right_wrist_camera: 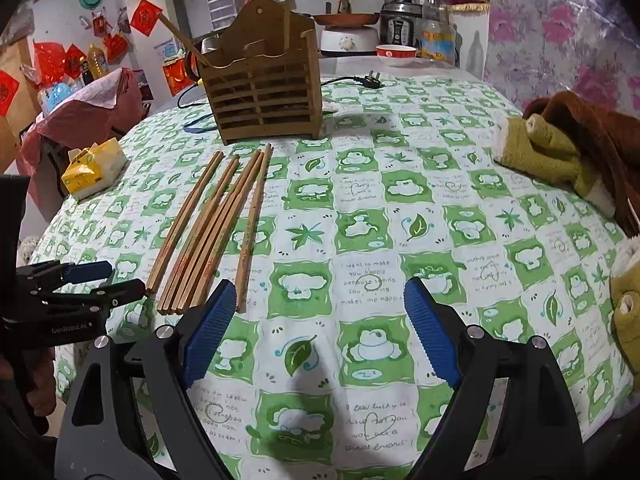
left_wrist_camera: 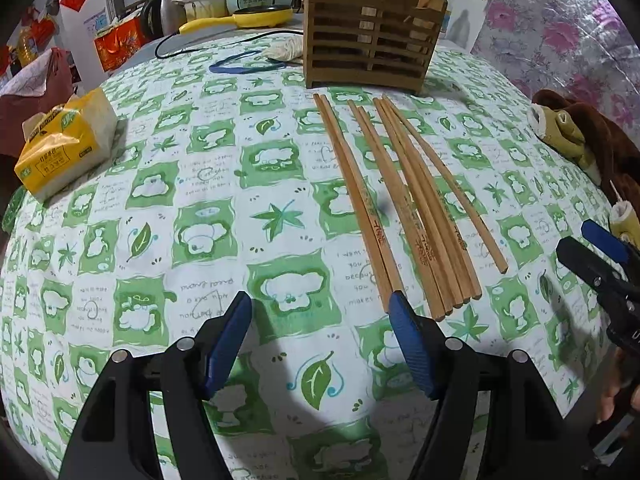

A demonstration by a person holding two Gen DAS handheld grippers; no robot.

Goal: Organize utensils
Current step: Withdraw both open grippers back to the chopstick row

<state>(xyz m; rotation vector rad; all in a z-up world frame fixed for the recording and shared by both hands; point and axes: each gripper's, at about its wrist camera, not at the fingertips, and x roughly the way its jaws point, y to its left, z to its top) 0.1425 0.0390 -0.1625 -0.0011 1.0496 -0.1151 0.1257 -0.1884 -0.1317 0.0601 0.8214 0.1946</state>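
Observation:
Several wooden chopsticks (left_wrist_camera: 404,204) (right_wrist_camera: 216,224) lie side by side on the green patterned tablecloth (left_wrist_camera: 208,208) (right_wrist_camera: 360,216), their far ends pointing at a slatted wooden holder (left_wrist_camera: 368,36) (right_wrist_camera: 264,92). Two chopsticks (right_wrist_camera: 181,38) stand in the holder. My left gripper (left_wrist_camera: 320,300) hovers open and empty over the cloth, its right fingertip (left_wrist_camera: 398,304) beside the near ends of the leftmost pair. My right gripper (right_wrist_camera: 320,286) is open and empty just right of the chopsticks' near ends. Each gripper shows at the other view's edge: the right gripper (left_wrist_camera: 580,242), the left gripper (right_wrist_camera: 116,278).
A yellow tissue pack (left_wrist_camera: 68,140) (right_wrist_camera: 94,168) sits at the left edge of the table. A brown and olive plush garment (left_wrist_camera: 580,132) (right_wrist_camera: 560,140) lies on the right. Behind the holder are a black power cord (right_wrist_camera: 360,80), a yellow pan (left_wrist_camera: 256,18), cookers and a bowl (right_wrist_camera: 396,54).

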